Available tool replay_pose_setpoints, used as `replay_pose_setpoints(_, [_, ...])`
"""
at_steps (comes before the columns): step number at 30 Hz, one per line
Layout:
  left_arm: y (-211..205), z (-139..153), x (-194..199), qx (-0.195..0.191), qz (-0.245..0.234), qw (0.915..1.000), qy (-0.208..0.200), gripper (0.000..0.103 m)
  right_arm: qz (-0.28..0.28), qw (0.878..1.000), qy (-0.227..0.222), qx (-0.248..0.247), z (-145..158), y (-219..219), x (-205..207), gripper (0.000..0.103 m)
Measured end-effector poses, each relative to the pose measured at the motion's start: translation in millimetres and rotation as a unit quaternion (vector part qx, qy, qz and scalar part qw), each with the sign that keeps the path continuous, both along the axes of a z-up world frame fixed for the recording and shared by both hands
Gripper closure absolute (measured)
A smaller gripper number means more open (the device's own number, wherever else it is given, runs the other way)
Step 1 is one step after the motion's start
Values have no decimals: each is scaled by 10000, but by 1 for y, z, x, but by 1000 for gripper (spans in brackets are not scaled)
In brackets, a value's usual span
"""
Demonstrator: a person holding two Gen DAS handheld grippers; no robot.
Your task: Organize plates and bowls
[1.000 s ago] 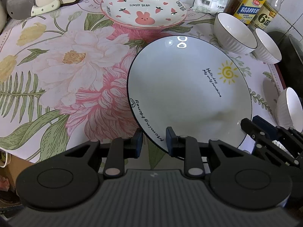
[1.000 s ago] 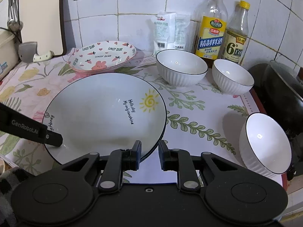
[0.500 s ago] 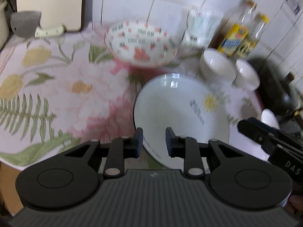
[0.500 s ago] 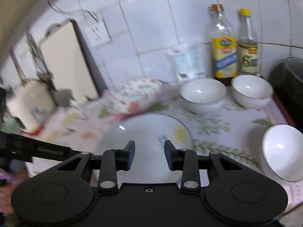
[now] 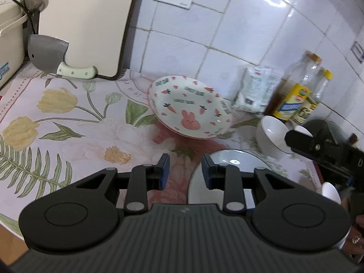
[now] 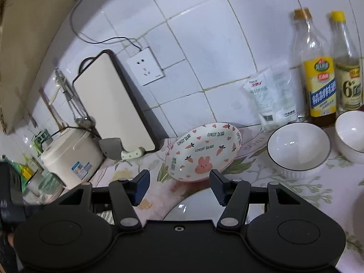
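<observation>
While both sets of tongs hang empty, the left gripper (image 5: 185, 170) slightly parted and the right gripper (image 6: 179, 187) spread wide, the black-rimmed white plate (image 5: 229, 177) lies just beneath them. Beyond sit the pink bunny-print plate (image 6: 203, 151) and empty white ribbed bowls (image 6: 299, 149) on the floral tablecloth (image 5: 68, 118), before the white tiled wall (image 6: 204, 52).

White plate (image 5: 229, 170) mostly hidden behind left gripper (image 5: 185, 170).

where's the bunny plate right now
The bunny plate sits near the back wall, centre in both views, between the cutting board on its left and the white bowl on its right.
</observation>
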State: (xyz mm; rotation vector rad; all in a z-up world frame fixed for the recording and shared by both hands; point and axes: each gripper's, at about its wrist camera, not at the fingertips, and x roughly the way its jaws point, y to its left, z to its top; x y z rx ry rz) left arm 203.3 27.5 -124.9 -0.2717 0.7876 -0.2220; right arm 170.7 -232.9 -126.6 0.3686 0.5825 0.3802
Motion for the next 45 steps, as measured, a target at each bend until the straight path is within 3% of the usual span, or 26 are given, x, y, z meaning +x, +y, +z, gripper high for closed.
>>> replay_pose_setpoints(7, [2,-19,38,262,314,9989,-218,61,-202,9983,545,101,-20,-6,54,39])
replay_pose_setpoints(14, [-2,-39,73,261,645,9971,-321,52,-487,9913,1213,153,-53,-4,99,40])
replay_pose_setpoints(17, [-6,-51,89,328,768,9963,-208,51,-545,9909,1228,-114,-64,5,109,39])
replay_pose_setpoints(23, [-2,-74,117,133,999,9948,149,51,-664,9873,1440,-57,-81,8,129,40])
replay_pose_setpoints(26, [-2,-80,126,16,1003,9947,210,56,-791,9850,1532,-96,-88,9,138,40])
replay_pose_setpoints(29, [-2,-87,135,-138,996,9943,355,75,-813,9834,1622,49,-95,10,146,40])
replay_pose_setpoints(34, [3,-99,146,-532,936,9928,530,79,-627,9834,1704,-32,-98,20,158,40])
replay_pose_setpoints(41, [0,-100,152,-475,750,9949,487,83,-849,9796,1759,477,-105,14,172,38])
replay_pose_setpoints(44, [4,-100,153,-697,965,9910,613,85,-910,9811,1675,328,-107,13,170,53])
replay_pose_setpoints(45, [2,-100,153,-670,979,9910,616,86,-949,9811,1670,234,-108,12,169,65])
